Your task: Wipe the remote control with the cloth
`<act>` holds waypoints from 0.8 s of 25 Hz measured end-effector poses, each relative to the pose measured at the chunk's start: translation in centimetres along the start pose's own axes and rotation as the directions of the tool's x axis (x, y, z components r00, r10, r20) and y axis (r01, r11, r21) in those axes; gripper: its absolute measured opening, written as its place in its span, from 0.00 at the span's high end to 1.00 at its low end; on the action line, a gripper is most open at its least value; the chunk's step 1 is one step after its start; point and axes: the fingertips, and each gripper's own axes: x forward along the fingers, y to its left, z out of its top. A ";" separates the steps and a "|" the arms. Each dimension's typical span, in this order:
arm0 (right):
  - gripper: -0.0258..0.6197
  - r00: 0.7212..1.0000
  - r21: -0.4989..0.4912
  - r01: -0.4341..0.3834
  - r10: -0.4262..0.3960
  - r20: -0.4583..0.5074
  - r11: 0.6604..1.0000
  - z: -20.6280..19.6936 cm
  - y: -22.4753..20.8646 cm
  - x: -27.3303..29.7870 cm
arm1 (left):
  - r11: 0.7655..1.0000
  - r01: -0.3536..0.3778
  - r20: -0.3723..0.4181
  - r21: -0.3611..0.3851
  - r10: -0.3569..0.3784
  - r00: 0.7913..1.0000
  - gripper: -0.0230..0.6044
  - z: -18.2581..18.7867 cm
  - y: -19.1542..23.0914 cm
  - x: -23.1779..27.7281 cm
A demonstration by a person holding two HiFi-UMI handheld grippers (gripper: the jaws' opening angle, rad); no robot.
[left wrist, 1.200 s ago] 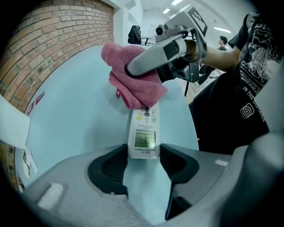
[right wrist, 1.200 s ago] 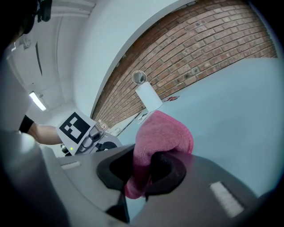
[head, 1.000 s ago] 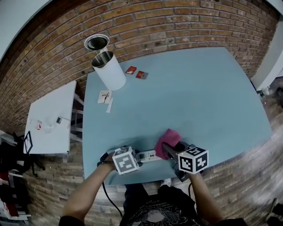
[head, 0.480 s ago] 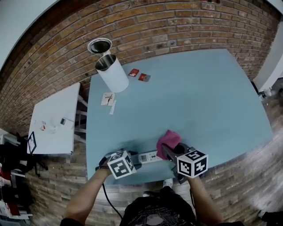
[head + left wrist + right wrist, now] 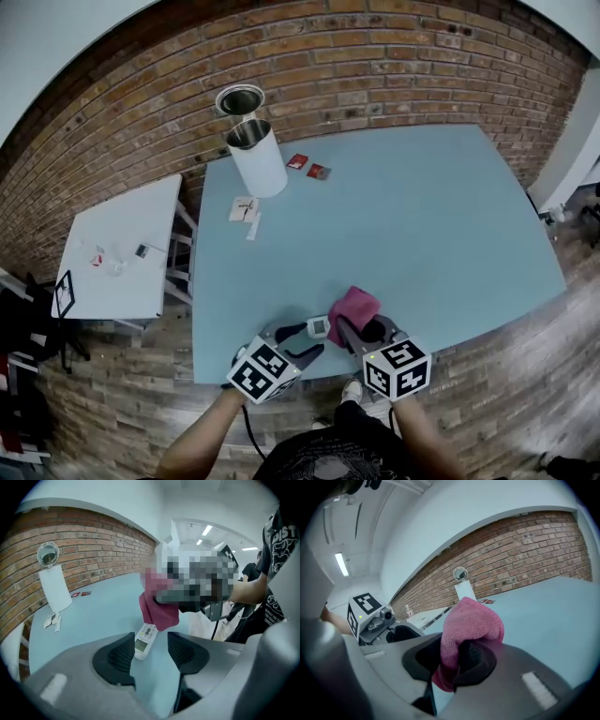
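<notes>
Cloth [image 5: 471,620] clamped in right gripper [image 5: 452,660].

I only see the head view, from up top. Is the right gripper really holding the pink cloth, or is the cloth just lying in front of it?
Observer: It's holding it. In the right gripper view, the right gripper has its jaws pinched shut on the pink cloth, and a bunch of the cloth pokes up above them.
Operator: Has the left one grabbed the remote?
Observer: Not yet. In the left gripper view, the left gripper has its jaws closing. The remote control sits between them, close by one jaw, but some table shows between it and the other jaw.
</notes>
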 end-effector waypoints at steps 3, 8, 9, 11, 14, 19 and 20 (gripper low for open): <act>0.86 0.999 -0.046 0.026 -0.025 0.021 0.999 0.0 2.0 -0.6 | 0.997 -0.059 0.096 -0.055 0.064 0.993 0.63 0.7 -0.5 -1.2; 0.86 0.995 -0.098 0.087 -0.082 0.052 0.991 -0.2 4.0 -2.3 | 0.957 -0.231 0.217 -0.173 0.266 0.939 0.97 0.9 -0.3 -3.4; 0.86 0.994 -0.107 0.100 -0.095 0.057 0.989 -0.3 4.2 -2.6 | 0.953 -0.235 0.234 -0.189 0.276 0.932 0.97 1.1 -0.7 -3.6; 0.87 0.991 -0.119 0.122 -0.115 0.068 0.985 -0.4 4.6 -3.3 | 0.947 -0.240 0.258 -0.214 0.292 0.921 0.97 1.4 -1.7 -4.0; 0.87 0.987 -0.131 0.151 -0.141 0.081 0.980 -0.6 5.0 -4.4 | 0.929 -0.261 0.281 -0.263 0.332 0.900 0.97 2.0 -2.7 -4.3; 0.87 0.976 -0.130 0.207 -0.194 0.103 0.970 -1.1 5.3 -6.5 | 0.911 -0.275 0.291 -0.308 0.366 0.884 0.97 2.6 -4.0 -4.5; 0.87 0.973 -0.129 0.216 -0.203 0.107 0.968 -1.2 5.3 -6.9 | 0.907 -0.280 0.288 -0.313 0.372 0.882 0.97 2.5 -4.3 -4.5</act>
